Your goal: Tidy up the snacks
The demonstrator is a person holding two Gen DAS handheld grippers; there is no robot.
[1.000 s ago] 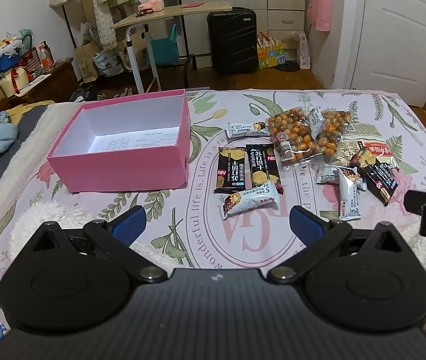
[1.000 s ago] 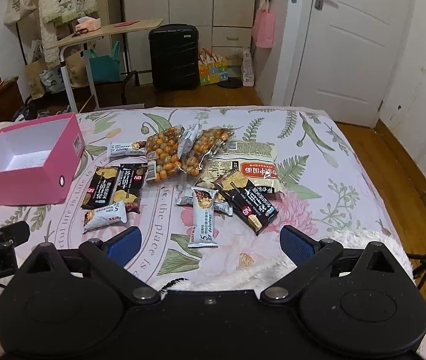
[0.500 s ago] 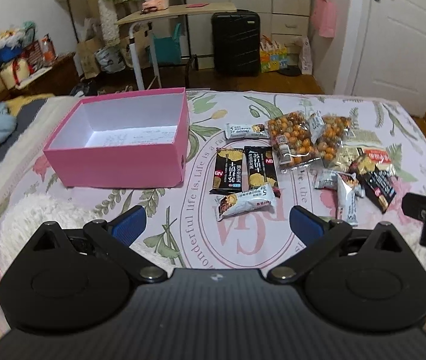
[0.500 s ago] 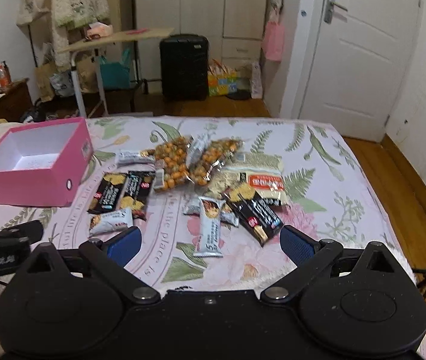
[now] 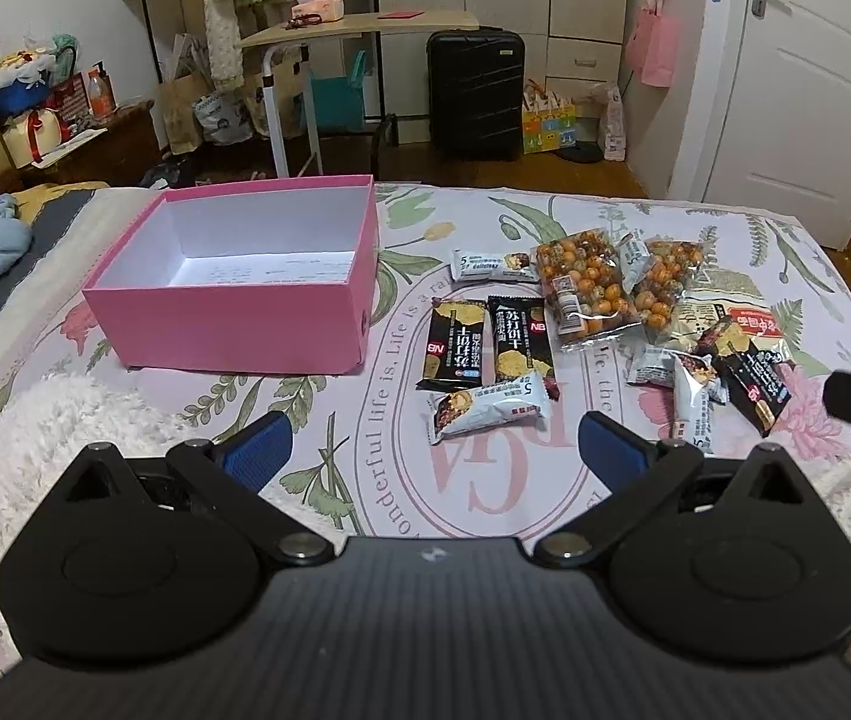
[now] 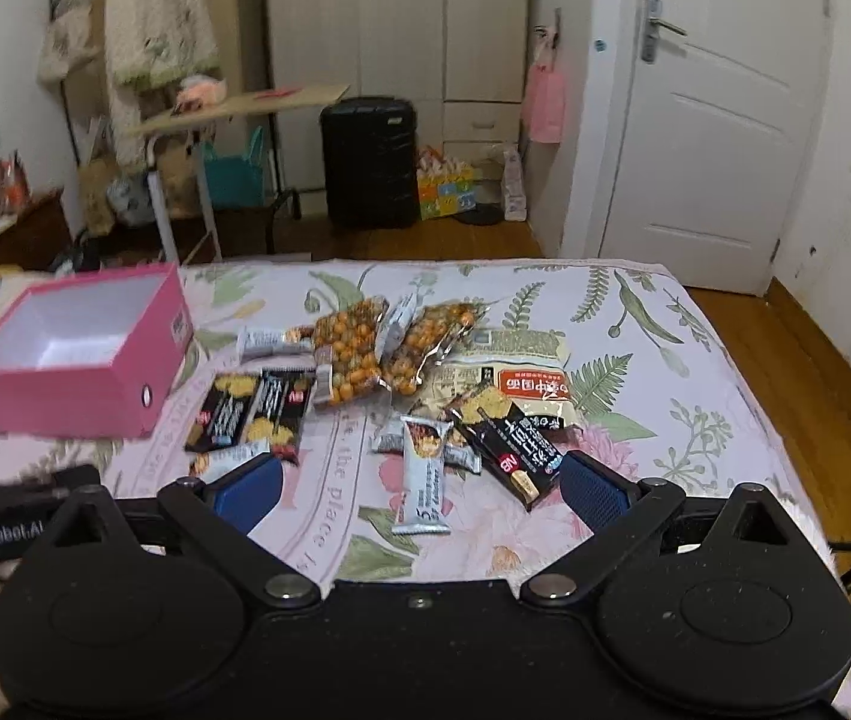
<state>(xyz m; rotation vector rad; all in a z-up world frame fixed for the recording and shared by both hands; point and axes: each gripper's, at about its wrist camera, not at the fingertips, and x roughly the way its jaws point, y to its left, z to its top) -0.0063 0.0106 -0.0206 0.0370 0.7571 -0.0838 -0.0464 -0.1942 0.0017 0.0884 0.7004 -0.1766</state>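
An open pink box with a white, bare inside stands on the floral bedspread at the left. To its right lie several snack packs: two black cracker packs, silver-white bars, two clear bags of orange-brown nuts, a noodle packet and another black pack. My left gripper hovers open just short of the nearest silver bar. My right gripper is open over the silver bar and black pack. Neither holds anything.
The bedspread covers a bed; a white fluffy blanket lies at its near left. Beyond the bed are a black suitcase, a folding table, bags, wardrobes and a white door. Wooden floor runs along the right.
Both cameras have tilted up and drawn back slightly, so the box and snacks sit lower in view. The grippers stay open; no snack has moved.
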